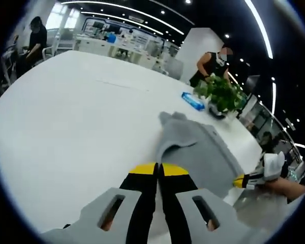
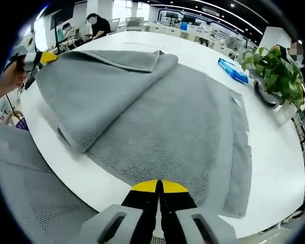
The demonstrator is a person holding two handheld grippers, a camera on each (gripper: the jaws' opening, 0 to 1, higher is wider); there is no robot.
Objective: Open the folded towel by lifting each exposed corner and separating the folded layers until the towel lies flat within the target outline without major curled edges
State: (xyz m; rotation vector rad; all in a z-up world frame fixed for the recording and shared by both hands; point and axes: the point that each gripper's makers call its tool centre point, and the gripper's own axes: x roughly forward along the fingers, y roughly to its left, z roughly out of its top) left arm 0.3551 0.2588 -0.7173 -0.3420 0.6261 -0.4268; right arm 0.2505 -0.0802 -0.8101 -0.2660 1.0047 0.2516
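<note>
The towel (image 2: 157, 117) lies at the near edge of the surface (image 1: 66, 127), one layer still folded over. Left tool (image 2: 33, 58) pinches that fold's corner; right tool (image 2: 159, 187) is closed, empty. We carry the corner low and outward, keeping the layer taut.

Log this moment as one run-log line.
towel: grey, partly folded, layer doubled over | left tongs: shut, at towel edge | right tongs: shut, at near edge | table: white

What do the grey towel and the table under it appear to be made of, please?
The towel looks like soft looped terry, probably cotton or microfibre, given its nubby matte pile and limp folds. The table appears smooth white laminate or a similar hard surface, judging by its even, faintly glossy top.
</note>
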